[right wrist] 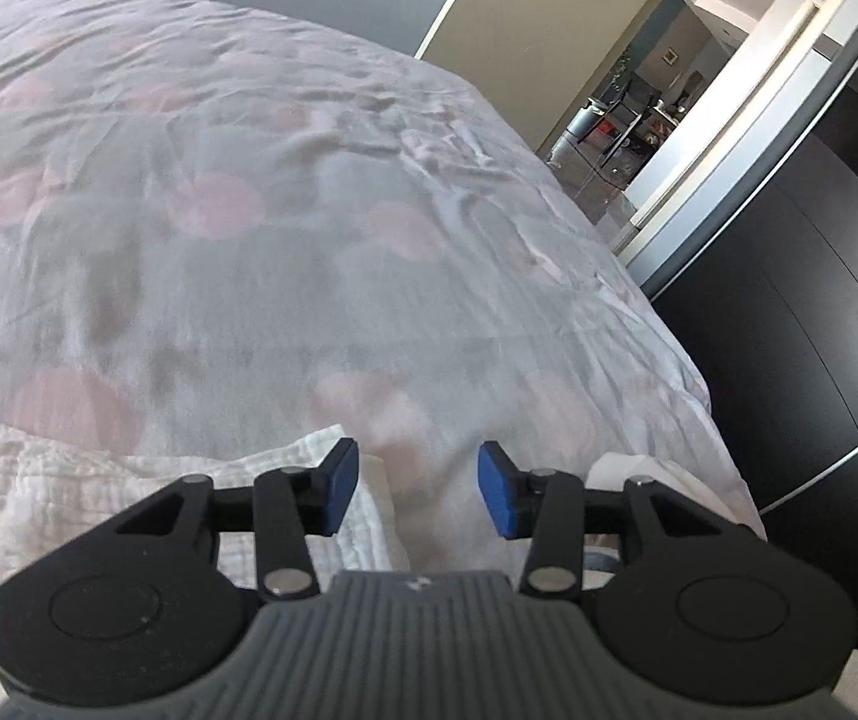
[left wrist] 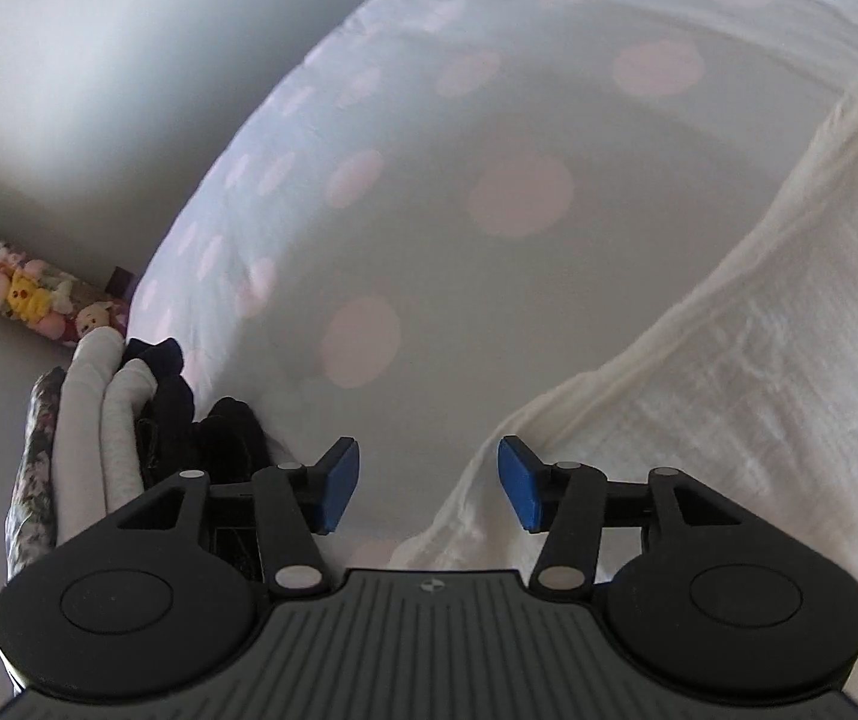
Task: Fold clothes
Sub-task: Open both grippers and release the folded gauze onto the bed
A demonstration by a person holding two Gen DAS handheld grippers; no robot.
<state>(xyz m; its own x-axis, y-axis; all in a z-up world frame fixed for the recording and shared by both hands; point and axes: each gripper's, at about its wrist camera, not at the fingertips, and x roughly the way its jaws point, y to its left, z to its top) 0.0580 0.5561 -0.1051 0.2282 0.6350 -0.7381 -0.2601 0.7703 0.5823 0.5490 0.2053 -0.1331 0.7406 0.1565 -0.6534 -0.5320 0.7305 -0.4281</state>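
Where the pale bedcover [left wrist: 429, 138] with its big soft pink dots stretches smooth across the bed, a cream-white garment of crinkled, gauze-like woven cloth [left wrist: 747, 372] lies on top of it, running as a broad rumpled band from the upper right of the left wrist view down toward the lower middle. Its near edge curls over in a rounded fold just beside the right-hand blue pad [left wrist: 519, 483] of the left tool [left wrist: 429, 483]. That tool points down at the bed with its jaws standing apart and nothing between them, only dotted cover showing in the gap.

At the bed's left edge sits a pile of folded clothes [left wrist: 123, 420]: grey ribbed rolls, a dark navy piece and a floral print, packed side by side. Beyond them, on the floor by the wall, lies a row of pastel plush toys [left wrist: 21, 294].

From the right wrist view, the same crinkled cloth [right wrist: 69, 480] fills the lower left, one corner reaching under the left pad of the right tool [right wrist: 419, 489]. Its jaws are moderately apart and hold nothing. The cover [right wrist: 285, 192] here is creased and rumpled toward the far corner. Right of the bed's edge runs a dark glossy cabinet front [right wrist: 807, 324], with an open doorway [right wrist: 627, 114] behind it.
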